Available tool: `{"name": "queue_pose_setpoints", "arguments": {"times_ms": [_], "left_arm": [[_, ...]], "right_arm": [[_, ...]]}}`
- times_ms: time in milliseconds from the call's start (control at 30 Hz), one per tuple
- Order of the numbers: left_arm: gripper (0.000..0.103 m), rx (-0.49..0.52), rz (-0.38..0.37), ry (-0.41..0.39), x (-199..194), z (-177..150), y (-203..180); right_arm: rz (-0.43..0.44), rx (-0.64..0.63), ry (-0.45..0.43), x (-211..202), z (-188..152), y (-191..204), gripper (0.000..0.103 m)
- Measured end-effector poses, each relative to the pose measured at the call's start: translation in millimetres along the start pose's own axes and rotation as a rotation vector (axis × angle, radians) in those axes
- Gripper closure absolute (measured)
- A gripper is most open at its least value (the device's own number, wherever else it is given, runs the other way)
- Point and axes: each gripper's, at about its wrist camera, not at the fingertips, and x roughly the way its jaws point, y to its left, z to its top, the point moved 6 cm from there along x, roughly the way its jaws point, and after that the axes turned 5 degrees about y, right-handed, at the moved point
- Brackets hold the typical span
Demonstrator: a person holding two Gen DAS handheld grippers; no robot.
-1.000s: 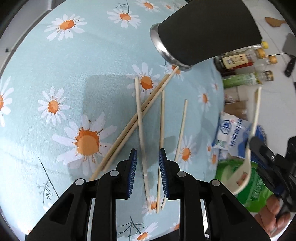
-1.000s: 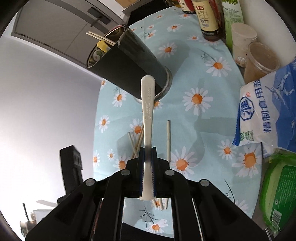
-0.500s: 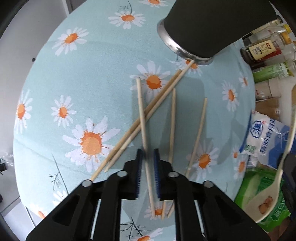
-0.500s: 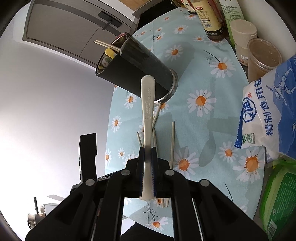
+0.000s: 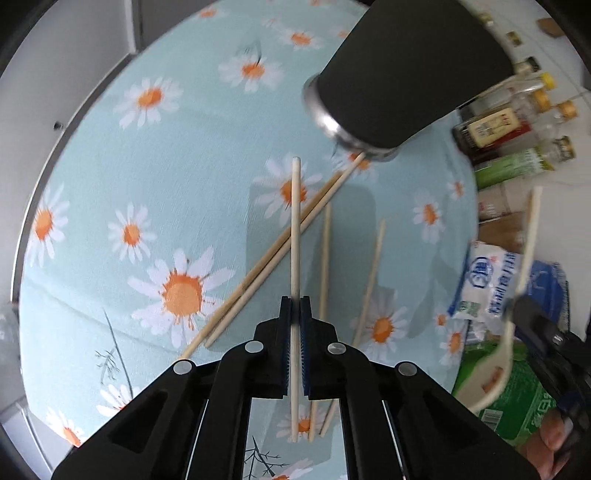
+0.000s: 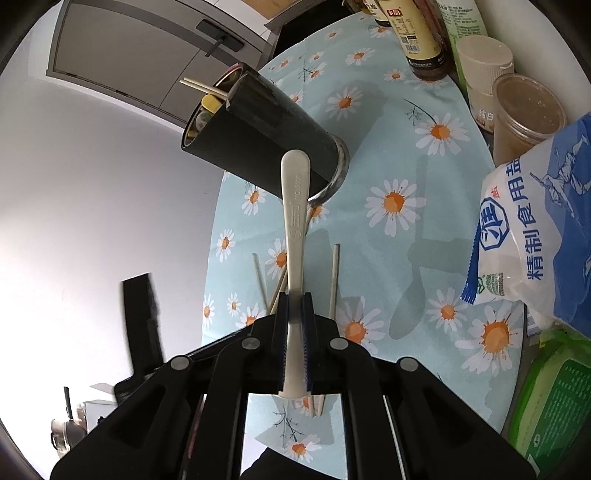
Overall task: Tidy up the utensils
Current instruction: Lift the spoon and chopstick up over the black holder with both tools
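In the left wrist view, your left gripper (image 5: pixel 294 325) has its jaws pressed together on a single chopstick (image 5: pixel 295 236), pinched near its lower third with the long end running toward 12 o'clock. That chopstick crosses over a pair of chopsticks (image 5: pixel 273 258) lying diagonally beneath it, and two more (image 5: pixel 369 280) lie just beside it at 3 o'clock on the daisy tablecloth (image 5: pixel 147 184). The grip sits well off the stick's middle, so the long free end may swing or pivot in the pads as you lift, and it may drag the crossed pair with it. The black utensil holder (image 5: pixel 406 74) stands at 1 o'clock; a swinging tip could strike its wall or metal base rather than enter the mouth. In the right wrist view, your right gripper (image 6: pixel 294 325) is clamped on the white spoon (image 6: pixel 295 221), handle pointing toward 12 o'clock in front of the holder (image 6: pixel 266 136). The holder already contains utensils and chopsticks, so a hurried insertion may jam against them or tip it. The salt bag (image 6: pixel 535 229) at 3 o'clock and the bottles (image 6: pixel 417 33) at 1 o'clock stand near enough that a wide sweep with either tool could knock them.
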Motion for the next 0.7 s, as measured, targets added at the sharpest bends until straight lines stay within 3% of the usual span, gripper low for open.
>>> {"name": "queue_pose_setpoints", "arguments": {"times_ms": [300,700], "left_arm": [[0.099,0.099,-0.1,-0.117,-50,8,-16],[0.099,0.238,-0.188,-0.306,-120,44,-43]], "right_arm": [[0.004,-0.012,-0.049,3,5,10,0.095],[0.029,-0.17,-0.202,-14,34,69,0.095]]}}
